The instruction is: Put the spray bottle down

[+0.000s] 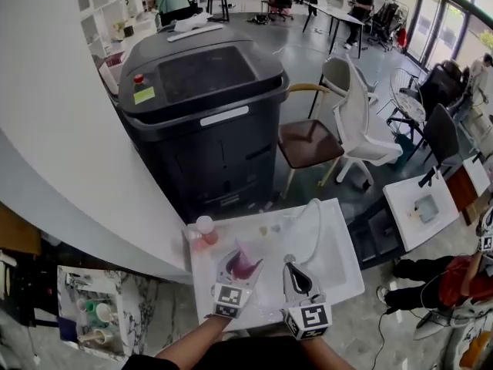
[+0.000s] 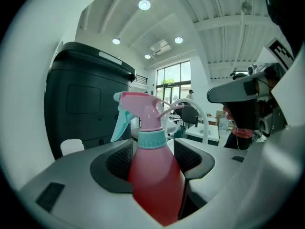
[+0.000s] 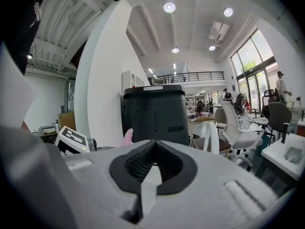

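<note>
My left gripper [image 1: 240, 259] is shut on a pink-red spray bottle [image 1: 243, 266] and holds it upright over the near part of the white table [image 1: 339, 237]. In the left gripper view the bottle [image 2: 155, 175] fills the gap between the black pads [image 2: 119, 161], its pink head and teal trigger above them. My right gripper [image 1: 297, 274] hangs just to the right, jaws together with nothing in them. In the right gripper view its pads [image 3: 136, 163] meet, and the bottle's pink top [image 3: 127, 137] shows at the left beside the left gripper's marker cube [image 3: 71, 140].
A small white-capped bottle [image 1: 204, 230] stands at the table's far left corner, and a curved white tube [image 1: 313, 222] arches over the table's right half. A big black bin [image 1: 208, 106] rises behind the table. Chairs [image 1: 362, 129] stand to the right. A white wall [image 1: 69, 153] runs along the left.
</note>
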Available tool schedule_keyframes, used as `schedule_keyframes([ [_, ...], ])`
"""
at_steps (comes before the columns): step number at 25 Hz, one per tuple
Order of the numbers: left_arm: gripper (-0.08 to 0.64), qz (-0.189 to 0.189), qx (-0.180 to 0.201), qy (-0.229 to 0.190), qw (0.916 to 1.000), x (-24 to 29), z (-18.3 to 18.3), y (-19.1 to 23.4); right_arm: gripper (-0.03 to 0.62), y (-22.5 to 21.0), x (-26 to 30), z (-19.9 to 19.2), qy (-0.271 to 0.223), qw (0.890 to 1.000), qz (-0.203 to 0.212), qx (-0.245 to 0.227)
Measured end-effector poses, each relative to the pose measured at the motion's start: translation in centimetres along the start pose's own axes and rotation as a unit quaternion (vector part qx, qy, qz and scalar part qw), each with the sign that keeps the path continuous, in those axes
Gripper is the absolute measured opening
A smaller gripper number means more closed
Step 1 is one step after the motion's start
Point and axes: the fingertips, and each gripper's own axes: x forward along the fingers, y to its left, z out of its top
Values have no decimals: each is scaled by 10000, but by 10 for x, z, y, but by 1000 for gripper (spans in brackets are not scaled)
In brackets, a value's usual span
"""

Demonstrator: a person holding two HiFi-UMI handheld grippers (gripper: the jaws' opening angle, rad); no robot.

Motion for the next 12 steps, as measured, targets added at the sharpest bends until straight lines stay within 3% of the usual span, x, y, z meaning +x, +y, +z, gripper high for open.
schedule_keyframes([
  [7,279,449,-285,-27,9986,74,-12,38,-2,-37,54,3,-25,9991,346,236],
  [12,279,674,-30,-203,9975,112,-10,49,-2,-57,87,13,-55,9986,473,239],
])
